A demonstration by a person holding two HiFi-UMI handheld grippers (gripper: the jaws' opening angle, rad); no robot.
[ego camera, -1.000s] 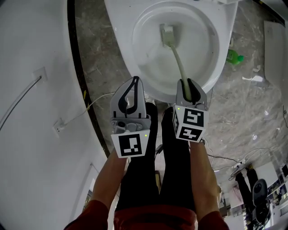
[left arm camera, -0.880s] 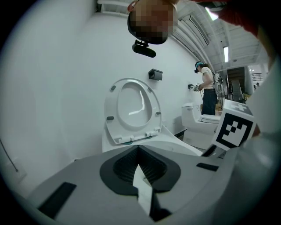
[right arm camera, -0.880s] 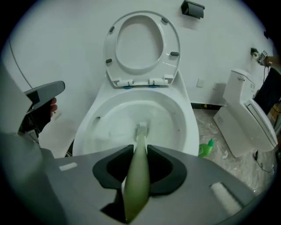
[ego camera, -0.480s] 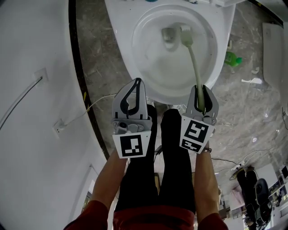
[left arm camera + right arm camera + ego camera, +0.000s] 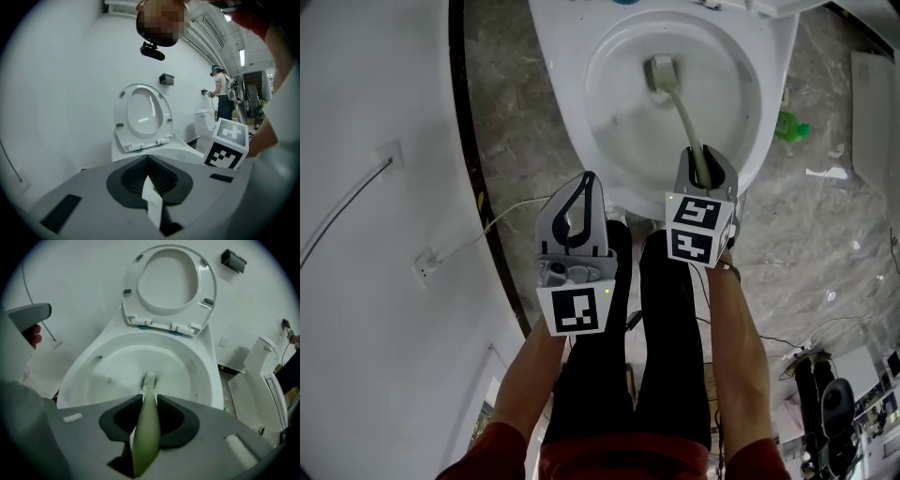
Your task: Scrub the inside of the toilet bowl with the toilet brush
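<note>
The white toilet bowl fills the top of the head view, its seat and lid raised against the wall. A pale green toilet brush reaches down into the bowl, its white head near the drain at the bottom. My right gripper hangs over the bowl's front rim, shut on the brush handle. My left gripper is shut and empty, held left of the bowl's front, above the floor.
A white wall with a cable and socket runs along the left. Grey marble floor surrounds the toilet, with a green object to the right of the bowl. My legs in black trousers stand in front. A second toilet stands on the right.
The brush head swept from the bowl's centre to the right and back to the centre near the drain. My right gripper moved up over the rim. The left gripper stayed still.
</note>
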